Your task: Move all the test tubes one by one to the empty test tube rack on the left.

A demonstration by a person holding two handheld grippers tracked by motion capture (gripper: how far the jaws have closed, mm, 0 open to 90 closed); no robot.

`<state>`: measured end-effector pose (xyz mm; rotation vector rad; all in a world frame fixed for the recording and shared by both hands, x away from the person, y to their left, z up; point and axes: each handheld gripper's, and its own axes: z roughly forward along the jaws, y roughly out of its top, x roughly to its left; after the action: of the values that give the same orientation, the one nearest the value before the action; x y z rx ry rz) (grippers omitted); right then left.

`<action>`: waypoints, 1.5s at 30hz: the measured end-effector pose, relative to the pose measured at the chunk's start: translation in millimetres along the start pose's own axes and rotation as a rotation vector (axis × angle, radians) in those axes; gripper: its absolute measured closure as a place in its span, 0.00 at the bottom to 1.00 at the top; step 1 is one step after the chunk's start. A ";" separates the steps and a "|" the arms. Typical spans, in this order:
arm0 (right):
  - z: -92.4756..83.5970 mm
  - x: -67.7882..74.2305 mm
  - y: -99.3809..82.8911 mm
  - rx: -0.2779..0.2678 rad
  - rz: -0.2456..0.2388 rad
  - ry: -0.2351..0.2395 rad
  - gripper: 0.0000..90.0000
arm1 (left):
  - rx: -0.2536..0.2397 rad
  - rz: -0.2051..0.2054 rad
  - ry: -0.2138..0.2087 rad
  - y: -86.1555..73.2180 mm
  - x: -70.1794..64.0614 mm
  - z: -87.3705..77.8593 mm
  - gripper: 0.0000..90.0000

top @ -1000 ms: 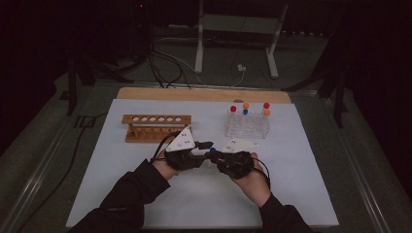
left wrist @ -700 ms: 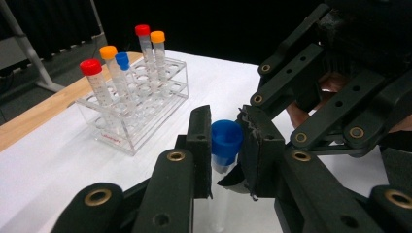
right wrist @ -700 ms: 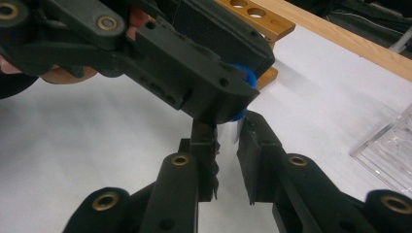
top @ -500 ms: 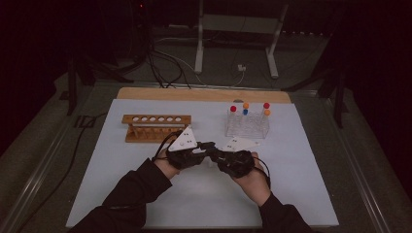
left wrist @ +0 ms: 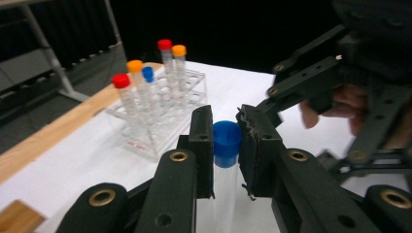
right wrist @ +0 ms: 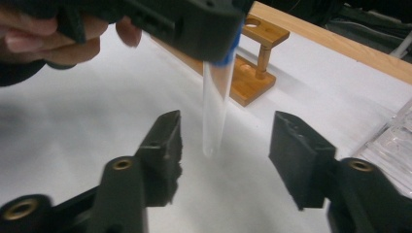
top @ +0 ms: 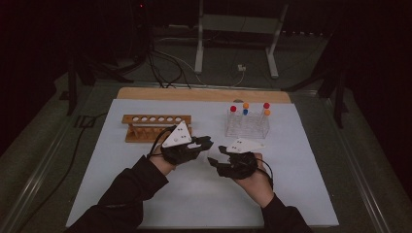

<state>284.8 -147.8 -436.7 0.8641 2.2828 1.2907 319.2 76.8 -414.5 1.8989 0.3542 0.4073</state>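
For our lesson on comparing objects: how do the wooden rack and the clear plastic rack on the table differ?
The wooden rack is brown and opaque; the clear plastic rack is see-through. The wooden rack's holes stand empty, while the clear plastic rack holds capped tubes in red, orange and blue. The wooden rack sits left of the clear plastic rack in the high view. Both stand upright on the white mat.

White mat (top: 145, 194) on table; metal stand (top: 238, 29), prob. cables (top: 165, 63) behind.

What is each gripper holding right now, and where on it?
The left gripper holds a clear tube by its blue cap, the tube hanging below. The right gripper holds nothing; its jaws stand open around the tube's lower end.
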 end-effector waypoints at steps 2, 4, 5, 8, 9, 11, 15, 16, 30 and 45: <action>-1.3 -0.5 -1.0 -0.010 0.002 -0.003 0.40 | -0.005 0.001 0.012 0.8 3.4 -2.1 0.87; -2.6 -0.7 -1.7 -0.020 0.007 -0.014 0.31 | -0.007 0.002 0.028 1.7 7.5 -4.1 0.87; -3.3 -1.0 -2.1 -0.024 0.007 -0.018 0.28 | -0.010 0.001 0.034 2.1 9.8 -5.1 0.87; -5.4 -2.3 -2.8 -0.034 0.019 -0.026 0.19 | -0.011 -0.003 0.056 3.6 17.8 -8.3 0.87; -6.0 -2.9 -3.0 -0.039 0.025 -0.028 0.17 | -0.013 -0.005 0.064 4.1 20.7 -9.4 0.87; -7.4 -4.7 -3.3 -0.044 0.036 -0.034 0.15 | -0.014 -0.009 0.084 5.4 27.2 -11.9 0.87; -9.4 -7.0 -3.7 -0.050 0.047 -0.041 0.07 | -0.023 -0.028 0.122 8.2 40.5 -17.8 0.87; -9.5 -7.2 -3.7 -0.045 0.044 -0.038 0.04 | -0.028 -0.031 0.135 8.4 43.0 -18.9 0.87; -12.0 -7.6 -4.2 -0.058 0.024 -0.015 0.00 | -0.063 -0.087 0.280 10.1 81.8 -28.7 0.87; -13.3 -9.5 -4.4 -0.063 0.029 -0.016 0.00 | -0.082 -0.138 0.428 -4.1 115.7 -18.8 0.87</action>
<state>282.5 -164.3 -433.6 0.8859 2.2133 1.3555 414.3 143.6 -399.2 1.6871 0.7355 0.7258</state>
